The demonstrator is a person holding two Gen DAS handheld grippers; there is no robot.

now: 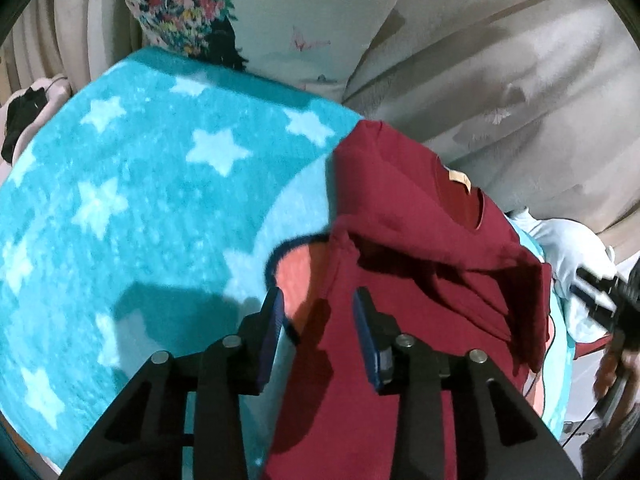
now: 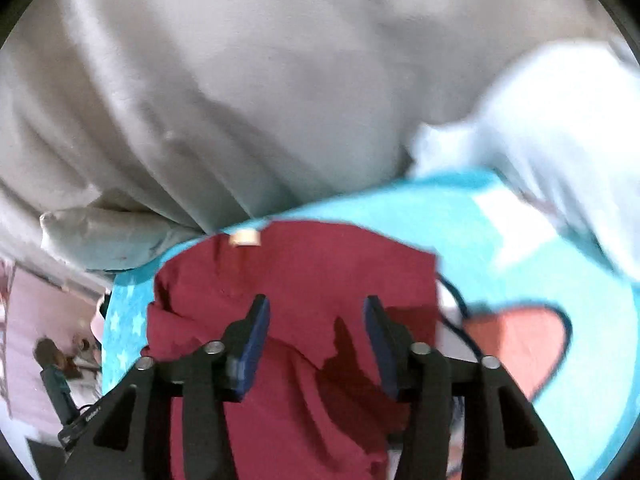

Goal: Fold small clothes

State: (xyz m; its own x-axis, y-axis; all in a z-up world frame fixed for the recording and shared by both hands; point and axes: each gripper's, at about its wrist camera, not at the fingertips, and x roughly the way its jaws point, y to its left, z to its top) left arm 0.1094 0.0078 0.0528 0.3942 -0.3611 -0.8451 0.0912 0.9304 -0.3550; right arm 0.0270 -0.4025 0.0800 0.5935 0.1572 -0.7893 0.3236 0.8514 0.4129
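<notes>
A dark red T-shirt lies on a turquoise star-patterned blanket, collar and tan label away from me, its sides folded in. My left gripper is open and empty, hovering over the shirt's left edge. The right gripper is a blurred dark shape at the right edge of the left wrist view. In the right wrist view my right gripper is open and empty just above the red shirt, which lies on the blanket. This view is motion-blurred.
A flowered pillow and crumpled beige bedding lie beyond the blanket. A pale blue-white cloth lies at the right. A pink and black garment lies at the far left. Grey bedding fills the back.
</notes>
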